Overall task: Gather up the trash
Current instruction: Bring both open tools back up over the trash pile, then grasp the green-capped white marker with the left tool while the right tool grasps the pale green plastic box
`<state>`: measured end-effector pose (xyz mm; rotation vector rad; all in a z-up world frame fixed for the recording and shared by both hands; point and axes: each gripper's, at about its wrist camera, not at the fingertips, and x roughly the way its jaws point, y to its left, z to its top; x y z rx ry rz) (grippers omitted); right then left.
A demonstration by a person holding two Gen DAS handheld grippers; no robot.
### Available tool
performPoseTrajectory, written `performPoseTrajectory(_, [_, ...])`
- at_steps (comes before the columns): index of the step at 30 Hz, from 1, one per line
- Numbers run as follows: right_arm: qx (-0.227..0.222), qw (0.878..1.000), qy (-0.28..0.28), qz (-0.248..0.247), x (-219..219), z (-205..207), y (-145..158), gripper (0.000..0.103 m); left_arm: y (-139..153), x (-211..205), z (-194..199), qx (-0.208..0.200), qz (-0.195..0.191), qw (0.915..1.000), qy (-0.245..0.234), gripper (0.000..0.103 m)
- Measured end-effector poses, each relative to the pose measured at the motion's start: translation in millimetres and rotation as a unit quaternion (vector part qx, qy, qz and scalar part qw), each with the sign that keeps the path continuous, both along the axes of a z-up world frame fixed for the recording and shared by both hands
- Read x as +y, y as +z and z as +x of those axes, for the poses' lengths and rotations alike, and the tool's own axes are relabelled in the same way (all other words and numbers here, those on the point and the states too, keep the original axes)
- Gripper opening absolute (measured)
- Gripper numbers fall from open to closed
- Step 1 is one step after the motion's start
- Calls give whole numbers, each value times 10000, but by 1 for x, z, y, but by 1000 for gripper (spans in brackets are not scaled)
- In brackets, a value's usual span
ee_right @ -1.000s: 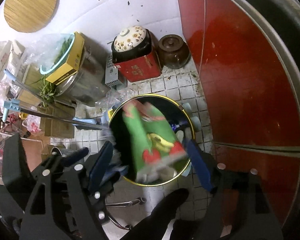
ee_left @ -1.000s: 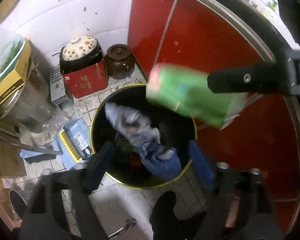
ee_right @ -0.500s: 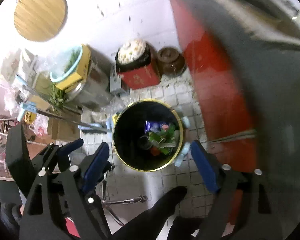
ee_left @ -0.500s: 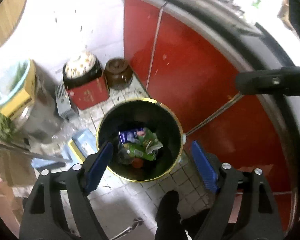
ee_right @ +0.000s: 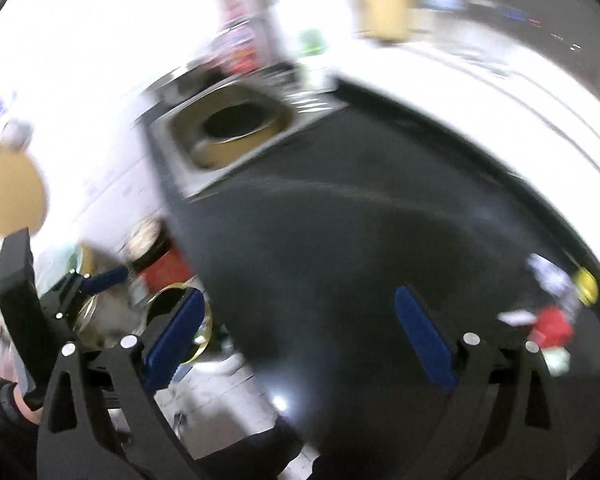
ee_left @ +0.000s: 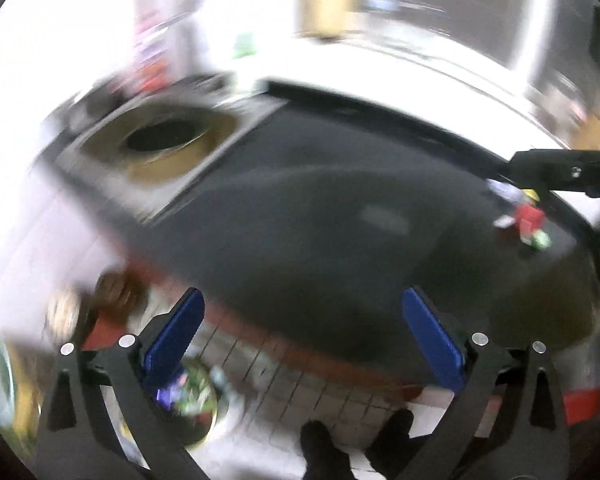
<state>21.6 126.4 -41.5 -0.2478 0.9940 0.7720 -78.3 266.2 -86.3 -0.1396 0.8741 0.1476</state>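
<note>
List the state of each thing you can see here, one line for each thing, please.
left gripper: open, jaws just opening wider, nothing between them.
right gripper: open, jaws just opening wider, nothing between them.
trash bin: on the floor, uncovered, wrappers inside.
wrappers on the dark counter: lying loose, not picked up yet.
sink: a round basin sits in it.

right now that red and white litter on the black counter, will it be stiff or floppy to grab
Likely floppy and light: the litter looks like crumpled wrappers lying low on the black counter, though blur hides detail. It may slide on that glossy top instead of lifting cleanly. Several loose scraps show, so one pinch probably won't get them all.
</note>
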Motion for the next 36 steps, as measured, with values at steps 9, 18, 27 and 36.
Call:
performPoseTrajectory(9, [-191,9775,-2098,139,-198,36,14,93,14,-153,86,-87,210,9794,-2006,96])
performPoseTrajectory(18, [-51,9538,-2993,240,-292,28,-2,93,1,-218,119,23,454,9588,-2803,96])
performPoseTrajectory(27, [240,9607,-2759,179,-297,55,-42,93,-26,-237,152,245,468,9505,-3061,96])
performPoseTrajectory(36, [760,9678,-2397,-84,-298,101,-114,93,-77,-263,203,517,578,9370,-3406,96])
